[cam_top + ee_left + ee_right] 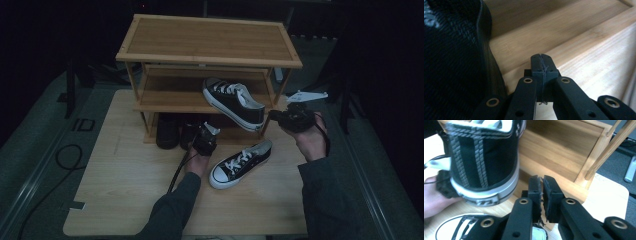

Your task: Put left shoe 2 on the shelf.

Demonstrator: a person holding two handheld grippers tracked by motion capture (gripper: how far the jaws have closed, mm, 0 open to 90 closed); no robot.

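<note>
Sneaker (240, 163) on table (125, 175), 2nd sneaker (233, 102) on rack (170, 100) mid shelf, maybe boots (175, 132) below

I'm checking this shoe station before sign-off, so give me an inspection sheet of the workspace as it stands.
Surface: light wooden table, bare at the front.
Job's things: one black-and-white sneaker on the middle shelf of the wooden rack, heel overhanging the front edge; its mate lies on the table in front of the rack.
Clutter: a pair of dark shoes under the rack at the left.
Grippers: left tongs shut, empty, beside the dark shoes; right tongs nearly shut, nothing between them, just right of the overhanging heel.
Cables: black cable trailing from the left tongs; another loop left of the table.
Surroundings: dim room, grey floor; details too dark to tell.
</note>
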